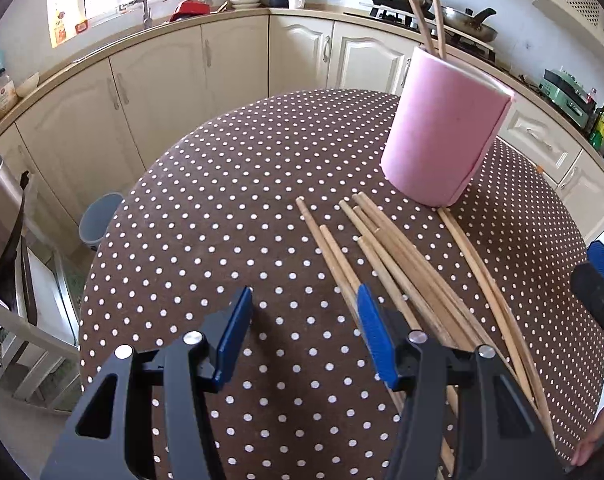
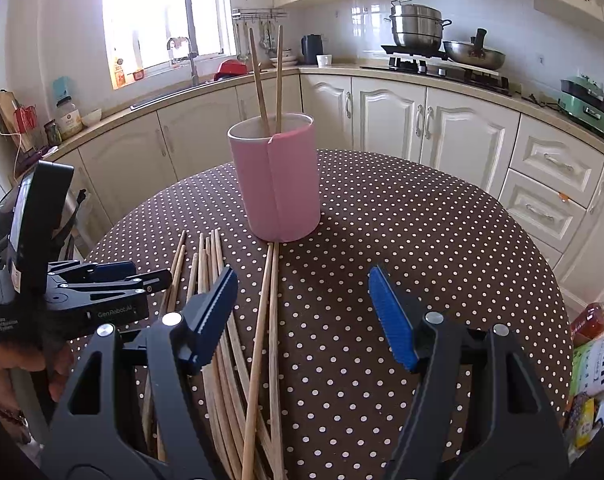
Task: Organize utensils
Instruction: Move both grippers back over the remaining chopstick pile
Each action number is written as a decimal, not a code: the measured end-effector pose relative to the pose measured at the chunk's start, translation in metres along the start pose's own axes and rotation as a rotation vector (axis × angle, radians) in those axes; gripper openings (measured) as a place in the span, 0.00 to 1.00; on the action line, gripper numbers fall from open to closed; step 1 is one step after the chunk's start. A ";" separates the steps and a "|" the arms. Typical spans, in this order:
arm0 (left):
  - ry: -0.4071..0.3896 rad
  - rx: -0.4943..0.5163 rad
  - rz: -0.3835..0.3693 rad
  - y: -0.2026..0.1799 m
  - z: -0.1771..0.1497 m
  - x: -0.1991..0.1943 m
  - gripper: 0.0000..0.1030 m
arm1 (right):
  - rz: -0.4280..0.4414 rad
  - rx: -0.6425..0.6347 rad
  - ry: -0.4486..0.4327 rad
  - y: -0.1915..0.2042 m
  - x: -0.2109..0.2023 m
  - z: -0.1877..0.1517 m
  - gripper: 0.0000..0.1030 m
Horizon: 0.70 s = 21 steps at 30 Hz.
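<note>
On the dotted table (image 2: 421, 240), both open, empty grippers (image 1: 302, 332) (image 2: 302, 312) hover over loose chopsticks (image 2: 262, 340); a clumsy pinch could scatter them or topple the pink holder (image 2: 278, 184).

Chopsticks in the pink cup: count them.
2. Both stand upright in the pink cup: one chopstick leans left, the other stands beside it.
</note>
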<state>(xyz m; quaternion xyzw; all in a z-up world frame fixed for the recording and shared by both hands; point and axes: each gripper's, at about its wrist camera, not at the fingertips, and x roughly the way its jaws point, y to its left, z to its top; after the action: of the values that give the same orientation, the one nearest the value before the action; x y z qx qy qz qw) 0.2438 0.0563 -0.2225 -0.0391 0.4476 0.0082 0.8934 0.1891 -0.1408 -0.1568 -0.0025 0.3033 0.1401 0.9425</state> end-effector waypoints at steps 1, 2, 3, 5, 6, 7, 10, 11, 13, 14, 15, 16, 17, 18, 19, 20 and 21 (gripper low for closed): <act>0.001 0.002 -0.001 -0.001 0.000 0.001 0.53 | 0.000 -0.003 0.002 0.001 0.001 0.000 0.66; 0.006 0.006 -0.006 -0.003 0.002 0.004 0.53 | -0.001 -0.005 0.004 0.002 0.002 0.000 0.66; 0.010 0.011 -0.004 -0.005 0.005 0.006 0.53 | -0.001 -0.007 0.010 0.002 0.004 0.000 0.66; 0.009 0.022 0.007 -0.008 0.008 0.009 0.53 | 0.003 -0.003 0.018 0.003 0.006 0.000 0.66; 0.009 0.021 0.005 -0.008 0.009 0.009 0.53 | 0.004 -0.002 0.020 0.002 0.007 0.001 0.66; 0.008 0.020 -0.003 -0.008 0.009 0.010 0.53 | 0.005 -0.001 0.023 0.003 0.009 0.001 0.66; 0.008 0.032 -0.010 -0.005 0.008 0.009 0.53 | 0.008 -0.004 0.033 0.004 0.012 0.002 0.66; 0.015 0.034 -0.015 -0.005 0.008 0.008 0.53 | 0.008 -0.005 0.034 0.004 0.012 0.002 0.66; 0.018 0.037 -0.013 -0.004 0.007 0.008 0.53 | 0.010 -0.006 0.040 0.004 0.014 0.002 0.66; 0.018 0.036 -0.012 -0.003 0.006 0.007 0.53 | 0.011 -0.006 0.042 0.004 0.015 0.001 0.66; 0.020 0.035 -0.013 -0.004 0.006 0.008 0.53 | 0.012 -0.006 0.044 0.004 0.016 0.002 0.66; 0.022 0.034 -0.014 -0.003 0.006 0.008 0.53 | 0.012 -0.005 0.046 0.004 0.017 0.001 0.66; 0.024 0.032 -0.021 -0.002 0.007 0.008 0.53 | 0.013 -0.005 0.050 0.004 0.018 0.001 0.66; 0.024 0.032 -0.025 -0.001 0.007 0.009 0.51 | 0.014 -0.005 0.053 0.004 0.020 0.000 0.66; 0.026 0.040 -0.016 0.000 0.007 0.010 0.48 | 0.013 -0.006 0.056 0.004 0.021 0.000 0.66; 0.024 0.051 -0.001 0.000 0.007 0.010 0.42 | 0.012 -0.006 0.060 0.003 0.022 0.000 0.66; 0.025 0.058 0.007 0.001 0.008 0.011 0.39 | 0.012 -0.005 0.066 0.002 0.023 0.001 0.66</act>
<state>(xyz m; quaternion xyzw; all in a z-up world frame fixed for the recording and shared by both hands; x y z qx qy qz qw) 0.2565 0.0576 -0.2263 -0.0116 0.4589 -0.0019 0.8884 0.2070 -0.1324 -0.1696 -0.0077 0.3337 0.1463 0.9312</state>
